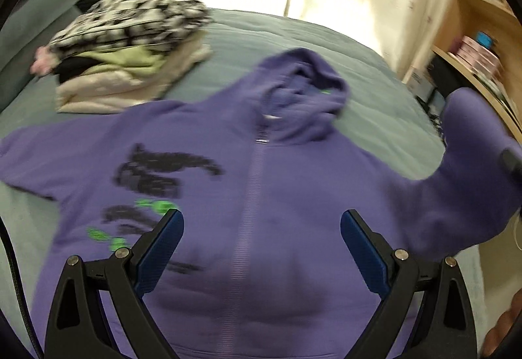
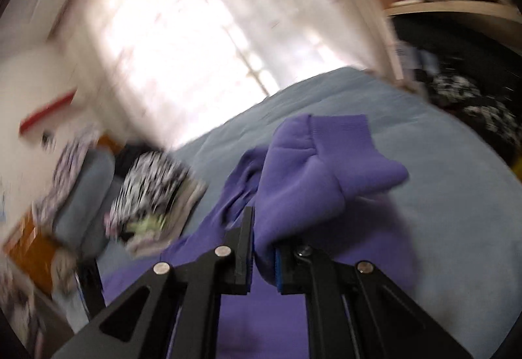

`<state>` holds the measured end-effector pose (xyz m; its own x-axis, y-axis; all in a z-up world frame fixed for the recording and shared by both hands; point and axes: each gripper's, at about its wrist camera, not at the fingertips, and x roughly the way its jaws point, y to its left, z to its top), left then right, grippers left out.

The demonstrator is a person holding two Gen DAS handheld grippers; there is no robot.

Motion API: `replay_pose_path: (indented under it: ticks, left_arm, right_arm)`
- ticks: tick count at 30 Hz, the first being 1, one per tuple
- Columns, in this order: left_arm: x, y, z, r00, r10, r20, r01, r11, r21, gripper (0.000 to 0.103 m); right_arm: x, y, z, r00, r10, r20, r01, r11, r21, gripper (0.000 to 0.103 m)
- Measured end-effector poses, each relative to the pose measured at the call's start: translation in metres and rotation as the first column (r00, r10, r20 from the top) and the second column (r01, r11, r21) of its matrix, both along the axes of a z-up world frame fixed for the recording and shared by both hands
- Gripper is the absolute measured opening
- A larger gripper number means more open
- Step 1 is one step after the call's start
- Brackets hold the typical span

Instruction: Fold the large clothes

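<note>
A: Entry. We have the purple zip hoodie (image 1: pixel 248 183) lying front-up on the grey-blue bedspread (image 1: pixel 375 91), hood (image 1: pixel 306 91) pointing away from us and the zipper (image 1: pixel 251 183) running down the middle. Our right gripper (image 2: pixel 263 248) is clamped on the hoodie's right sleeve (image 2: pixel 313 170), cuff (image 2: pixel 339 127) sticking up past the fingers. Our left gripper (image 1: pixel 262 228) hangs over the chest with its jaws wide apart, holding nothing.

B: Agreed. We judge the step in hand is folding that sleeve in across the front. To do it well, we should carry the sleeve low and level toward the zipper, so the crease falls at the shoulder seam and not in the body panel. The left gripper could press the chest down beside the zipper while we lay the sleeve over.

A: Noted. Relative position: the body lies directly below and ahead of the left gripper, zipper between its fingers in that view. The sleeve is lifted clear of the bedspread at our right.

B: The right wrist view is badly motion-blurred, so we cannot say how much cloth sits between the pads (image 2: pixel 280 264); it looks like a thick bunch. The stack of folded clothes (image 1: pixel 130 65) sits at the far left, well apart from the sleeve's path.
</note>
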<state>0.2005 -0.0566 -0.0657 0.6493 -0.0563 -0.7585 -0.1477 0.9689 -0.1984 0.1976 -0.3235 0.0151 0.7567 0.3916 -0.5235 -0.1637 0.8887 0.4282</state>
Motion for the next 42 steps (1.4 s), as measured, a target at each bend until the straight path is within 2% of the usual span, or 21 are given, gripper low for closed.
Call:
replay_pose_path:
  ticks: [5, 8, 9, 11, 12, 13, 16, 21, 25, 29, 33, 42]
  left_arm:
    - [-0.010, 0.053, -0.019, 0.998, 0.060, -0.030, -0.061, 0.998, -0.015, 0.096]
    - [-0.009, 0.069, -0.033, 0.995, 0.061, -0.077, -0.064, 0.997, -0.042, 0.096]
    - [-0.010, 0.073, -0.037, 0.995, 0.057, -0.082, -0.061, 0.997, -0.053, 0.096]
    - [-0.010, 0.077, -0.043, 0.995, 0.044, -0.085, -0.050, 0.996, -0.069, 0.096]
    - [-0.011, 0.077, -0.044, 0.996, 0.036, -0.085, -0.043, 0.996, -0.078, 0.096]
    - [-0.013, 0.075, -0.045, 0.996, 0.023, -0.083, -0.030, 0.995, -0.090, 0.096]
    - [-0.016, 0.068, -0.043, 0.997, -0.019, -0.073, 0.011, 0.994, -0.112, 0.096]
    - [-0.021, 0.039, -0.035, 0.990, -0.132, -0.050, 0.125, 0.983, -0.132, 0.096]
    - [-0.021, 0.014, -0.040, 0.972, -0.225, -0.070, 0.209, 0.959, -0.191, 0.096]
    - [-0.019, 0.003, -0.053, 0.957, -0.271, -0.105, 0.231, 0.928, -0.292, 0.096]
    - [-0.014, -0.006, -0.061, 0.949, -0.291, -0.120, 0.232, 0.904, -0.361, 0.096]
    - [0.000, -0.023, -0.077, 0.944, -0.281, -0.173, 0.203, 0.908, -0.366, 0.095]
  right_arm:
    - [0.003, 0.080, -0.071, 0.976, 0.120, -0.182, -0.143, 0.982, -0.120, 0.010]
    - [0.004, 0.103, -0.116, 0.931, 0.161, -0.328, -0.216, 0.967, -0.138, 0.014]
    - [0.001, 0.107, -0.128, 0.914, 0.165, -0.370, -0.227, 0.965, -0.130, 0.018]
    - [-0.006, 0.107, -0.142, 0.891, 0.173, -0.420, -0.233, 0.968, -0.095, 0.043]
    - [-0.011, 0.106, -0.145, 0.886, 0.175, -0.430, -0.228, 0.971, -0.073, 0.049]
    - [-0.016, 0.102, -0.145, 0.885, 0.175, -0.432, -0.220, 0.974, -0.056, 0.055]
    - [-0.036, 0.089, -0.137, 0.898, 0.151, -0.414, -0.191, 0.980, -0.058, 0.056]
    - [-0.067, 0.068, -0.118, 0.936, 0.044, -0.350, -0.102, 0.984, -0.148, 0.056]
    - [-0.089, 0.047, -0.118, 0.942, -0.005, -0.335, -0.031, 0.994, -0.103, 0.056]
    - [-0.094, 0.043, -0.123, 0.941, -0.029, -0.337, -0.015, 0.992, -0.127, 0.056]
    - [-0.094, 0.044, -0.136, 0.933, -0.031, -0.358, -0.018, 0.991, -0.132, 0.056]
    - [-0.098, 0.049, -0.155, 0.931, -0.037, -0.364, -0.033, 0.982, -0.185, 0.056]
